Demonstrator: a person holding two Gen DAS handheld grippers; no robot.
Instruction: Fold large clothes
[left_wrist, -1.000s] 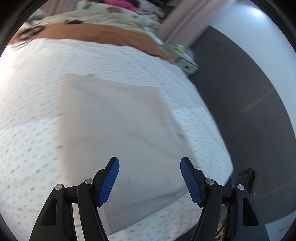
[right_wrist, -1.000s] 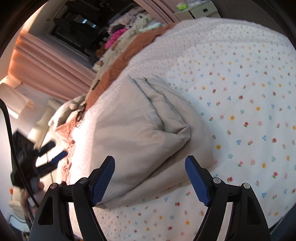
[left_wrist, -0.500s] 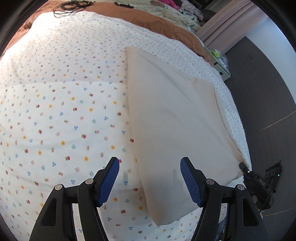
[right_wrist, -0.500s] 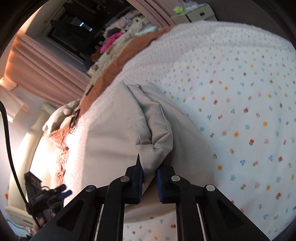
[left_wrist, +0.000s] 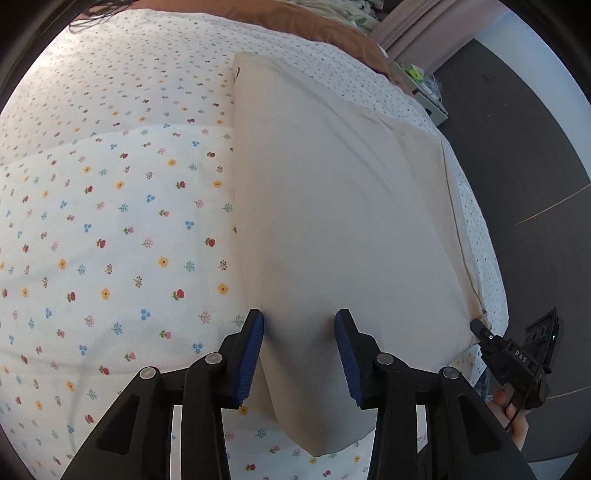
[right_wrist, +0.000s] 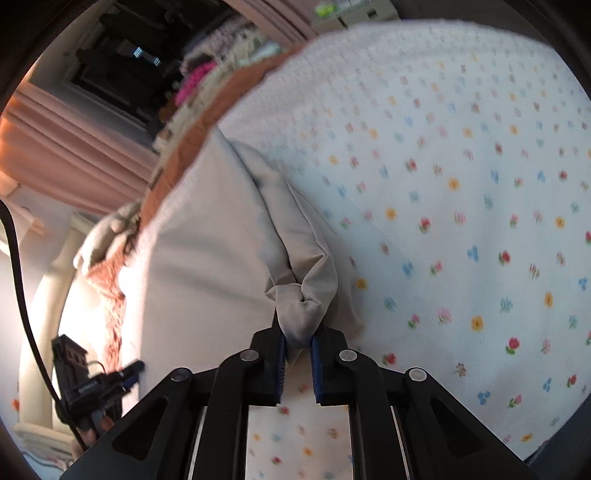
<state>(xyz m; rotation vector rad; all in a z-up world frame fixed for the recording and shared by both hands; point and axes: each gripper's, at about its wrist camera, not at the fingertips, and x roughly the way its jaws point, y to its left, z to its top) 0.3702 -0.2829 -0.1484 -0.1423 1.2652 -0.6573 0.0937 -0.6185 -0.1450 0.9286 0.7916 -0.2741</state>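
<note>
A large beige garment (left_wrist: 332, 221) lies folded flat on the floral bed sheet (left_wrist: 110, 221). My left gripper (left_wrist: 298, 325) is low over its near left edge, jaws closing, with the cloth edge between the blue pads (left_wrist: 255, 343) but not pinched. My right gripper (right_wrist: 298, 343) is shut on a bunched corner of the beige garment (right_wrist: 207, 258), which puckers up from the pads. In the left wrist view the right gripper (left_wrist: 517, 362) shows at the garment's far right corner. The right wrist view shows the left gripper (right_wrist: 99, 384) at lower left.
A brown blanket (left_wrist: 325, 29) and a pile of clothes (right_wrist: 207, 77) lie at the head of the bed. Pink curtains (right_wrist: 62, 147) hang on the left. The bed edge drops to dark floor (left_wrist: 524, 166), with a pale box (left_wrist: 424, 92) beside it.
My left gripper has sunk to the garment's near edge and its jaws have narrowed. My right gripper went from open to shut on the garment's corner and has gathered it up.
</note>
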